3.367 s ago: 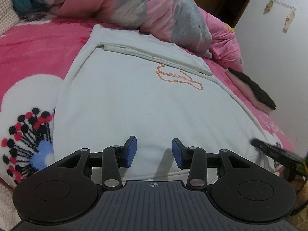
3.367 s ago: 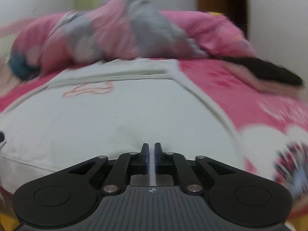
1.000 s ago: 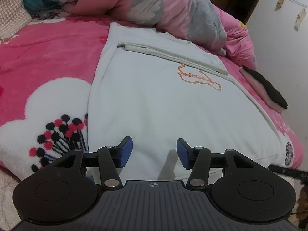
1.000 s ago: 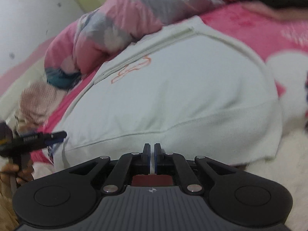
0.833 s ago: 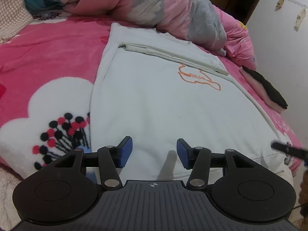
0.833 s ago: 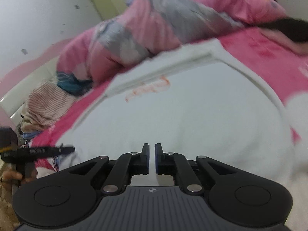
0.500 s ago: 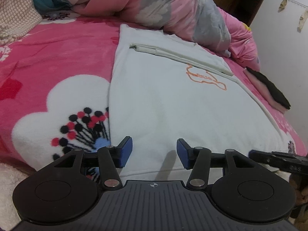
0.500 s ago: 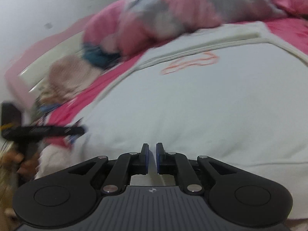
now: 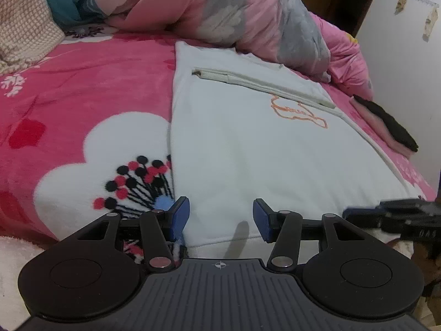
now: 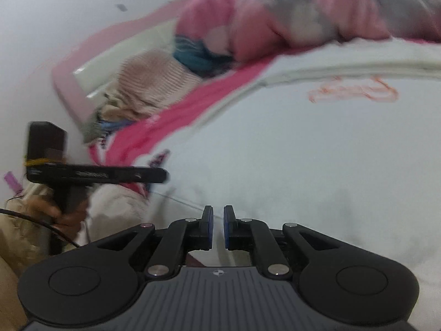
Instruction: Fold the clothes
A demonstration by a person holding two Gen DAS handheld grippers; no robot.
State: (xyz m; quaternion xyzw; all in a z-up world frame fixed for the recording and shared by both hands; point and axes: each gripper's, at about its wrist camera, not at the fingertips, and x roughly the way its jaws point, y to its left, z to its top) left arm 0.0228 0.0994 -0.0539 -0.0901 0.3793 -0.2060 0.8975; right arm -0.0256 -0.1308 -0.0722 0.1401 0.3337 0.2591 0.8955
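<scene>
White garment: my pale white top [image 9: 264,160] lies flat on the pink blanket [image 9: 91,88], filling the middle of the left wrist frame from the lower centre up towards the quilt.
Print: an orange outline drawing [image 9: 299,113] sits right of centre on the cloth, just below a folded band [image 9: 261,84] that crosses the upper part.
Surface: smooth, hardly a crease; the near hem [image 9: 220,241] runs along the bottom of the frame, just ahead of my fingers.
Left gripper [image 9: 221,219]: jaws apart, nothing between them, hovering over the near left corner of the top, where the hem meets the blanket's white flower [image 9: 82,165].
Right gripper [image 10: 217,227]: jaws have just been opening to a thin slit, with nothing gripped between them; white cloth fills the frame ahead.
Quilt [image 9: 220,11]: pink and grey, bunched at the top of the frame behind the garment.
Right edge: a dark item [image 9: 386,122] lies on the blanket beside the wall.
</scene>
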